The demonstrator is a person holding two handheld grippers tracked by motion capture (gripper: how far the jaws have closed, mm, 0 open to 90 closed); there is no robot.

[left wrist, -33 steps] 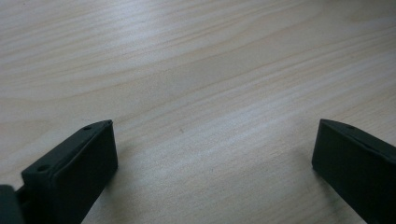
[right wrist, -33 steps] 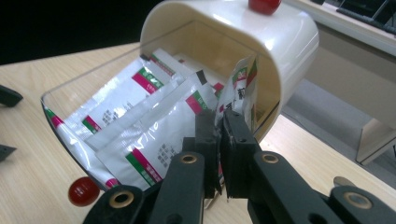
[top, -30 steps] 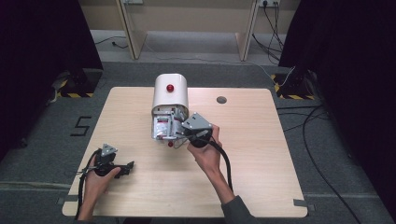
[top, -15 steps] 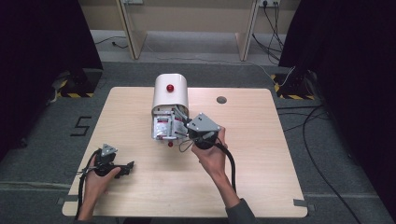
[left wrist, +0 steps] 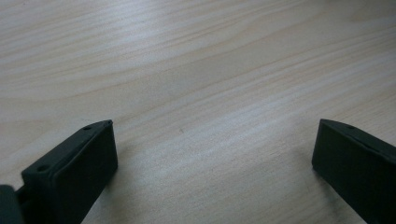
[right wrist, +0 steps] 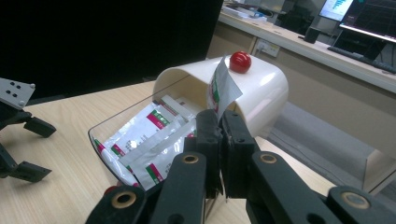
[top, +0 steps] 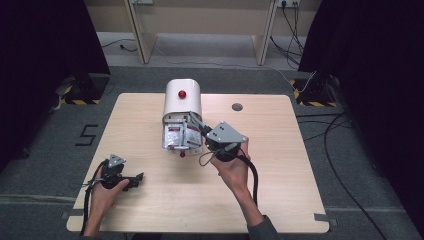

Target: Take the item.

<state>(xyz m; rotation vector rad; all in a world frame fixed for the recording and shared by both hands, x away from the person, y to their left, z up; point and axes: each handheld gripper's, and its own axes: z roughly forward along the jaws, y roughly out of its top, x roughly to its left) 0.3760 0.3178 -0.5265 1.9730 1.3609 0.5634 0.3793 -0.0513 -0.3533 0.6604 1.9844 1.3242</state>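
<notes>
A white rounded box point(top: 182, 100) with a red ball on top stands at the table's middle, its clear drawer point(top: 176, 139) pulled out toward me and holding several white, red and green sachets point(right wrist: 149, 135). My right gripper point(right wrist: 220, 119) is shut on one such sachet point(right wrist: 223, 88), which stands up from the jaws just above the drawer. From the high view that gripper point(top: 196, 124) hangs over the drawer's right side. My left gripper point(top: 136, 179) rests on the table at the near left, open, with bare wood between its jaws point(left wrist: 215, 130).
The wooden table point(top: 280, 190) has a round cable hole point(top: 237, 106) at the back right. Light wooden desk legs point(top: 137, 30) stand beyond the table's far edge, dark curtains hang on both sides, and cables point(top: 330, 130) lie on the floor at the right.
My right gripper has moved right and up from the drawer, carrying the sachet with it. The left gripper has stayed where it was.
</notes>
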